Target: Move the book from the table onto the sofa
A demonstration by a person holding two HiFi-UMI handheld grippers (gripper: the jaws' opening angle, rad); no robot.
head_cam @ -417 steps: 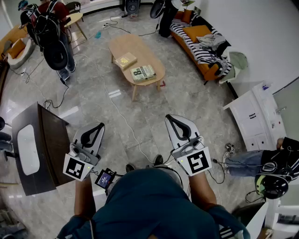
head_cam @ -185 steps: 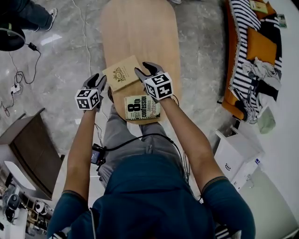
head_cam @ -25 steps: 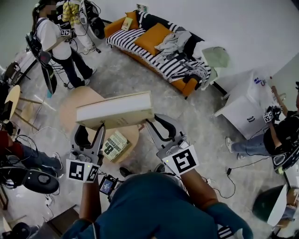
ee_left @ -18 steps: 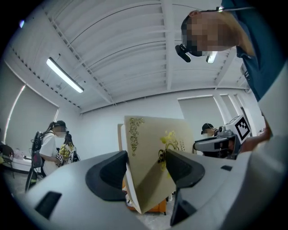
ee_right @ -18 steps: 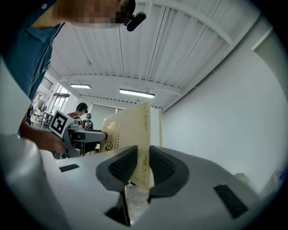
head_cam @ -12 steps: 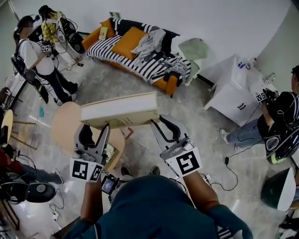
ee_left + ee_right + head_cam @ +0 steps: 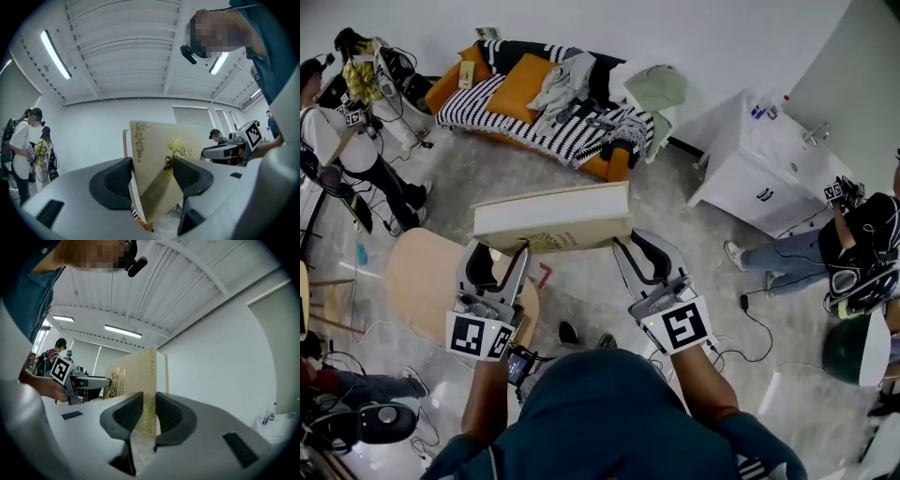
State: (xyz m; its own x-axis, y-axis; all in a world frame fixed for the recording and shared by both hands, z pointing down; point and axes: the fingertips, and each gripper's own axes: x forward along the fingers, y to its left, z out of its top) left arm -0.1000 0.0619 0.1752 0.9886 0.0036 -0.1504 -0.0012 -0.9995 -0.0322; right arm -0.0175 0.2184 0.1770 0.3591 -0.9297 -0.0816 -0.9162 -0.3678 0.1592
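Observation:
A thick cream book (image 7: 551, 217) with gold ornament on its cover hangs level in the air, held between both grippers. My left gripper (image 7: 499, 251) is shut on its left end, and my right gripper (image 7: 636, 246) is shut on its right end. In the left gripper view the book (image 7: 159, 173) stands wedged between the dark pads (image 7: 112, 183). In the right gripper view the book's edge (image 7: 151, 380) is pinched by the pads (image 7: 129, 413). The orange sofa (image 7: 450, 86) lies beyond the book at the upper left.
A striped blanket (image 7: 516, 117), an orange cushion (image 7: 520, 82) and loose clothes (image 7: 572, 80) cover the sofa. A white cabinet (image 7: 750, 173) stands at the right. The round wooden table (image 7: 427, 281) is at the lower left. People (image 7: 342, 141) stand at the left and right edges, and cables (image 7: 759, 323) trail over the floor.
Both grippers have carried the book sideways away from the table. The sofa has shifted leftward in view, the table has slid to the lower left, and the second book has dropped out of sight.

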